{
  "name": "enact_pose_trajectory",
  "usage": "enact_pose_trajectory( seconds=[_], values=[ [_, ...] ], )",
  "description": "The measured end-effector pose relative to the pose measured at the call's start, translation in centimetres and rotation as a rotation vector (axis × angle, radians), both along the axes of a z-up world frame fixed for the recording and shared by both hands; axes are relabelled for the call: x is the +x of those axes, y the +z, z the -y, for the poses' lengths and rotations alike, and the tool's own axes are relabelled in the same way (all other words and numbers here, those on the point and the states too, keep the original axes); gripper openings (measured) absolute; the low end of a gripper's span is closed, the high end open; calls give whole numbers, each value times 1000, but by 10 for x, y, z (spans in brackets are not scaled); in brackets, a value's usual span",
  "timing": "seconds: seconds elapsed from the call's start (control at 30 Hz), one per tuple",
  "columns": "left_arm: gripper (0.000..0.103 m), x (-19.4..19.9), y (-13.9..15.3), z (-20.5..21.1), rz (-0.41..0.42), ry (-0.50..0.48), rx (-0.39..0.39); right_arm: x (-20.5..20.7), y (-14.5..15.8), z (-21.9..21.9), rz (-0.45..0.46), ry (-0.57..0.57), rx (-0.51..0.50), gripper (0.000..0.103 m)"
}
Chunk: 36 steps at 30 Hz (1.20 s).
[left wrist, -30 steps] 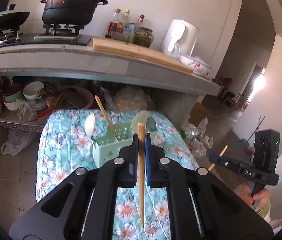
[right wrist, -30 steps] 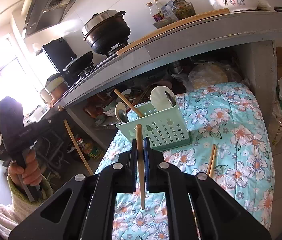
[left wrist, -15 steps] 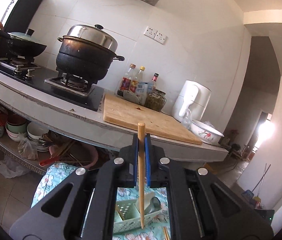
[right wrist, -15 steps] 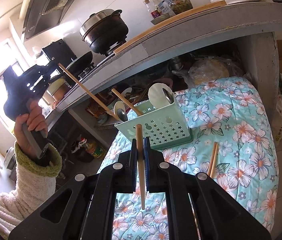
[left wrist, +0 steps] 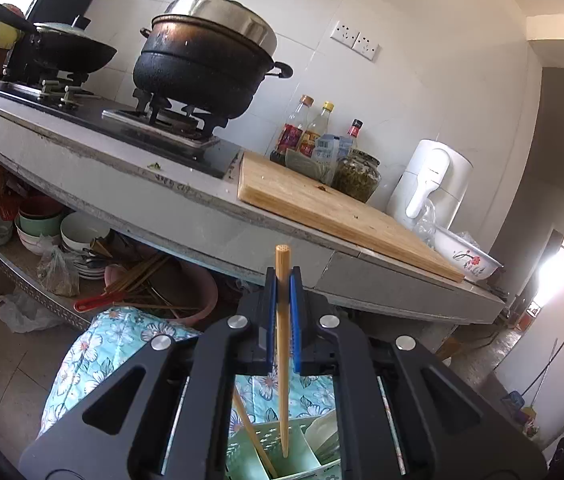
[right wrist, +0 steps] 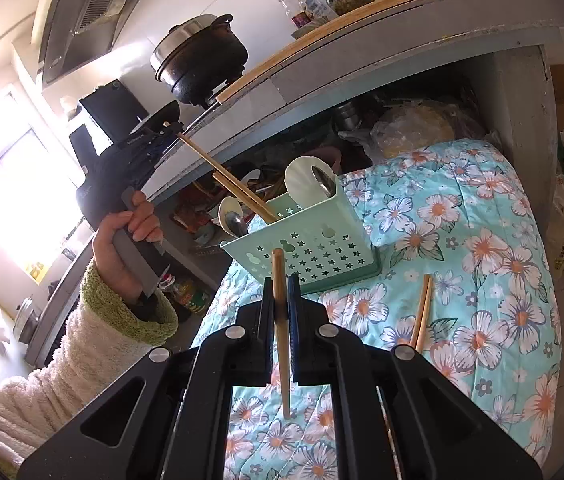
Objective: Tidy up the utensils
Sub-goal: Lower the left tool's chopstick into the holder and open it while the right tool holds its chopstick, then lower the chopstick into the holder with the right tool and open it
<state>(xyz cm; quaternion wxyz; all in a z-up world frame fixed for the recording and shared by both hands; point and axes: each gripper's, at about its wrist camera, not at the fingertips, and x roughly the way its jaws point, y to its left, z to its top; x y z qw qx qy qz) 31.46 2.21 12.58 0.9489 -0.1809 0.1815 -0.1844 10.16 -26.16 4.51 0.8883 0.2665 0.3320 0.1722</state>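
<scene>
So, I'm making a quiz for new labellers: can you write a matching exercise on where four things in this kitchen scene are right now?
Things:
1. Wooden chopstick in left gripper
2. Pair of loose wooden chopsticks
3. Mint-green perforated plastic utensil caddy
4. Black lidded cooking pot

Places:
A. On the gas stove
B. Lying flat on the floral cloth
C. Tip lowered into the caddy
D. Standing on the floral cloth, holding spoons

Pairs: 1-C, 2-B, 3-D, 4-A
</scene>
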Motion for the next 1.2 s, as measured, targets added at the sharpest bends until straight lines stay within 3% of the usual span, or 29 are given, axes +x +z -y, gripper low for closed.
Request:
enact_pose_trajectory(
  seconds=[0.23, 0.3, 0.33, 0.6, 0.87, 1.2],
  values=[
    [10, 7, -35, 7, -125, -90, -35, 0, -2, 2, -11, -5, -1, 7],
    [32, 2, -39, 8, -139, -114, -33, 0, -3, 2, -13, -5, -3, 7],
    [36, -1, -40, 8, -140, -124, -37, 1, -3, 1, -13, -5, -4, 7],
    [40, -28, -35, 2, -126, -154, -1, 0, 8, -3, 8, -11, -29, 7],
    [52, -81, -36, -19, -107, -117, 120, 6, 65, -4, 148, -30, -108, 7],
    [65, -137, -92, -59, -207, -68, 216, 53, 150, -34, 382, -30, -237, 7]
  ],
)
